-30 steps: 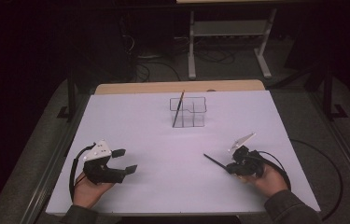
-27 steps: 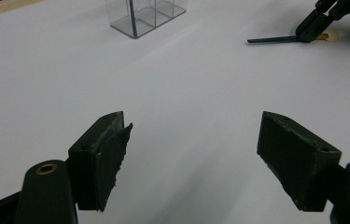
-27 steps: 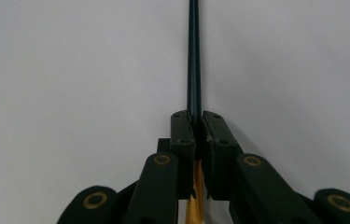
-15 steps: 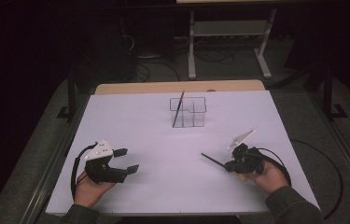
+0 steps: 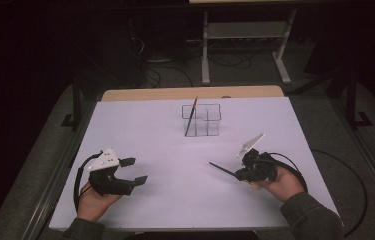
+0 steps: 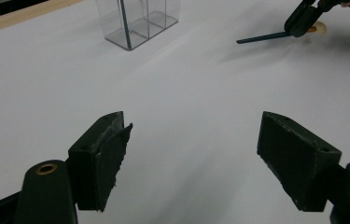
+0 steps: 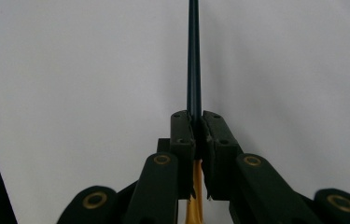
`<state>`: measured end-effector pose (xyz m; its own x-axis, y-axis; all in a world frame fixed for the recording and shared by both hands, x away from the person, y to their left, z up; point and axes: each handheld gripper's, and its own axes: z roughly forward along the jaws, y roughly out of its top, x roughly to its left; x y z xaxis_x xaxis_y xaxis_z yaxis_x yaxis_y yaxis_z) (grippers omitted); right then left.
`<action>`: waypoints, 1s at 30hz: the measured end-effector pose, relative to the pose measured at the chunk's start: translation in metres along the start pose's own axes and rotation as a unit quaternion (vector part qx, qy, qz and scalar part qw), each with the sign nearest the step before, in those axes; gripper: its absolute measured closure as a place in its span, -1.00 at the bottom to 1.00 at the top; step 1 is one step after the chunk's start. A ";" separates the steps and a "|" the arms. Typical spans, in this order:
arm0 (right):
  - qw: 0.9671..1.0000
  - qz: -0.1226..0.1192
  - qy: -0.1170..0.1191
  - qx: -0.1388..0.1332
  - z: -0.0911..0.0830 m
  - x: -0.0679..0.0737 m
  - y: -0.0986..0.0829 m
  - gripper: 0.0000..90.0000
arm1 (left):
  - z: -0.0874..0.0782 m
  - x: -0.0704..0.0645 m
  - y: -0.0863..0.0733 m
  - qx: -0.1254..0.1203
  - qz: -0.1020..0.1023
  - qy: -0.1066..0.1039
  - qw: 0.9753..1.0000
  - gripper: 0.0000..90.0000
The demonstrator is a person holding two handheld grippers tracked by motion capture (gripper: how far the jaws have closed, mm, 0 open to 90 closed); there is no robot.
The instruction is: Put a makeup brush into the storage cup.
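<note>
In the high view my right gripper [image 5: 238,174] hovers over the front right of the white table [image 5: 165,135], shut on a thin dark stick [image 5: 221,169] that points left. The right gripper view has the jaws [image 7: 198,126] pinched on that stick [image 7: 193,60], with an orange end behind them. A clear compartment box [image 5: 202,120] stands at the middle back, and a second dark stick [image 5: 191,116] leans upright in it. My left gripper [image 5: 135,170] is at the front left, open and holding nothing [image 6: 193,158]. The left gripper view also catches the box [image 6: 137,21] and the held stick [image 6: 261,37].
A wooden strip [image 5: 190,93] runs along the table's far edge. Behind the table are a metal stand [image 5: 245,50] and floor cables in the dark. Cables trail from both grippers near the table's front corners.
The right gripper has drifted a little to the left with the stick. The left gripper has shifted slightly to the right and stays open.
</note>
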<state>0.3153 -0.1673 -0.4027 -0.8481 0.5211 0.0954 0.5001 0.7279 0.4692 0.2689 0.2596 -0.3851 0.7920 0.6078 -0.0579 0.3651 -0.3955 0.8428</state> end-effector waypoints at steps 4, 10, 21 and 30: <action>1.000 -0.012 0.000 0.004 -0.001 0.002 0.007 0.84 | 0.000 0.000 0.001 0.000 0.002 0.000 1.000 -0.48; 1.000 -0.021 0.004 -0.001 -0.004 0.006 0.013 0.84 | 0.004 -0.003 0.004 0.003 0.007 -0.006 1.000 -0.48; 0.998 -0.050 0.022 -0.016 -0.009 0.015 0.027 0.84 | 0.012 -0.013 0.014 0.009 0.025 -0.023 0.999 -0.48; 0.997 -0.066 0.031 -0.021 -0.011 0.015 0.034 0.84 | 0.021 -0.017 0.022 0.014 0.032 -0.035 0.999 -0.48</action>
<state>0.3175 -0.1397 -0.3756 -0.9157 0.3929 0.0840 0.3770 0.7679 0.5180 0.2742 0.2258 -0.3767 0.8461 0.5313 -0.0429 0.3261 -0.4522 0.8302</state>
